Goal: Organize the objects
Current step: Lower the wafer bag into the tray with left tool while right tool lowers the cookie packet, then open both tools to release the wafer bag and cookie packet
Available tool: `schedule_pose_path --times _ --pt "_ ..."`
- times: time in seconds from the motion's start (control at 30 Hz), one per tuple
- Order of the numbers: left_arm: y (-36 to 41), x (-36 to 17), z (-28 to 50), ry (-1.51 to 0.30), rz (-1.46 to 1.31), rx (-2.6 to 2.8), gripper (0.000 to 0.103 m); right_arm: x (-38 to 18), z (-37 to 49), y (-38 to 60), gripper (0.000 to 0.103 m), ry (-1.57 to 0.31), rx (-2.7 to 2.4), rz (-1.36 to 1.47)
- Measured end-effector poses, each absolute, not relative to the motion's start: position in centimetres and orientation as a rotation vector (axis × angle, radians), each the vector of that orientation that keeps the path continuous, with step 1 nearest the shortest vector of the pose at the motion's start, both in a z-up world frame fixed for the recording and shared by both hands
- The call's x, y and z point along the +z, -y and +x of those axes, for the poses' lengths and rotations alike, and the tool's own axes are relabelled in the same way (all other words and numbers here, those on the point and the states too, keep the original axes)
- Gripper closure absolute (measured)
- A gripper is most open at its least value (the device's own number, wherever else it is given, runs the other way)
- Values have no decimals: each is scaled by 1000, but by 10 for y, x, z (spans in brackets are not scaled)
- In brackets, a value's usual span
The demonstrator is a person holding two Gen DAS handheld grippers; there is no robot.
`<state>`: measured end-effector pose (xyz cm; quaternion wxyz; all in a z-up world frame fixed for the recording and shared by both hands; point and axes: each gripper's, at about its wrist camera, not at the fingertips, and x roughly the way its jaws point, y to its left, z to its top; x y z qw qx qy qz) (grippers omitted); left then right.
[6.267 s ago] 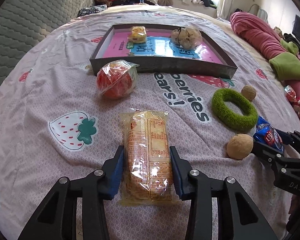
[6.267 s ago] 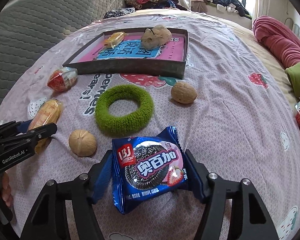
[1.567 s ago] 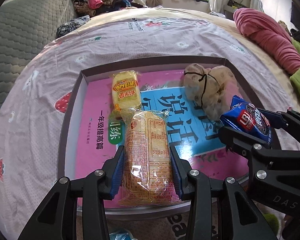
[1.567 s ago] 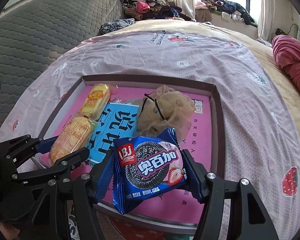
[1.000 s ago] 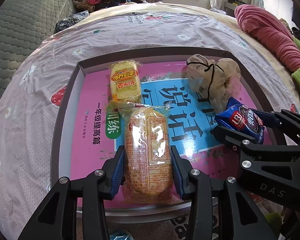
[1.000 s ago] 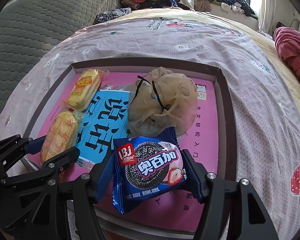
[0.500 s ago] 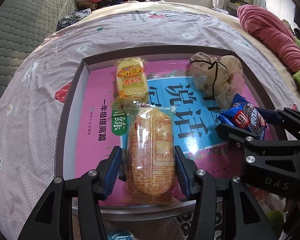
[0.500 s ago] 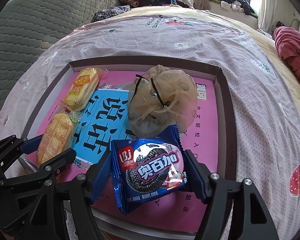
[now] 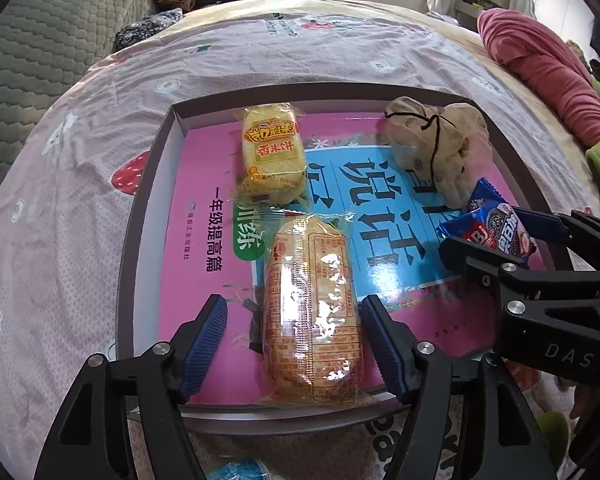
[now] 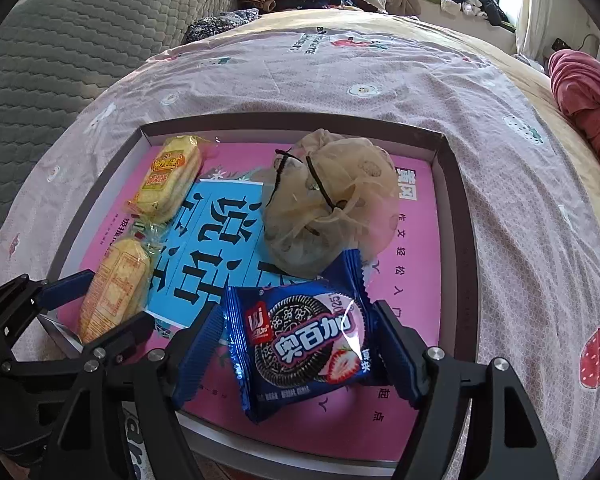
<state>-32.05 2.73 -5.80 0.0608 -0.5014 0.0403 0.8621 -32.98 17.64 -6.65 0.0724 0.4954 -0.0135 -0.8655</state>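
In the shallow grey cardboard tray (image 9: 140,216) on the bed lay four things: two crinkly clear-wrapped yellow rice-cracker packs (image 9: 311,312), one beige mesh pouch (image 9: 436,148), one glossy blue cookie packet (image 10: 300,340). Left tool (image 9: 292,344) and right tool (image 10: 296,360) were opening, packs between but released.

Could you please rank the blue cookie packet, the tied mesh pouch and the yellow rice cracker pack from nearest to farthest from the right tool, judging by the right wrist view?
1. blue cookie packet: between the tool's fingers, tray front.
2. tied mesh pouch: just behind, tray middle.
3. yellow rice cracker pack: far left corner.
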Motion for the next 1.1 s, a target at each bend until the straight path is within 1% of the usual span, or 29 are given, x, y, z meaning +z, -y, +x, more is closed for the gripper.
schedule_pose_path --times 0.13,0.17,0.27,0.4,0.57,0.67,0.8,0.9,0.97,1.07,1.1 --pt "-25 -57 -319 -100 -1528 2611 28 -62 -328 -177 28 46 -2607 1484" --pt "-24 -56 -319 -93 -1530 2609 27 -61 -328 -177 27 57 -2606 1485" --pt "-22 -54 -318 -81 -1539 2609 25 -55 -326 -180 18 112 -2602 1472" --pt "-20 -47 -315 -66 -1535 2612 21 -43 -322 -181 17 119 -2619 1450" --pt "-17 -35 -309 -56 -1509 2627 20 -29 -311 -183 16 125 -2638 1422" --pt "-14 -27 -303 -34 -1500 2640 20 -19 -301 -184 11 135 -2649 1393" --pt "-10 -17 -293 -61 -1490 2676 17 -3 -290 -185 11 124 -2660 1368" --pt "-5 -9 -284 -14 -1473 2667 17 11 -280 -185 10 110 -2677 1339" --pt "-3 -3 -278 -15 -1463 2680 17 20 -272 -183 9 111 -2679 1322" --pt "2 7 -270 1 -1450 2687 0 30 -263 -179 8 93 -2680 1302" --pt "3 12 -265 1 -1433 2695 0 33 -260 -177 8 81 -2682 1297"
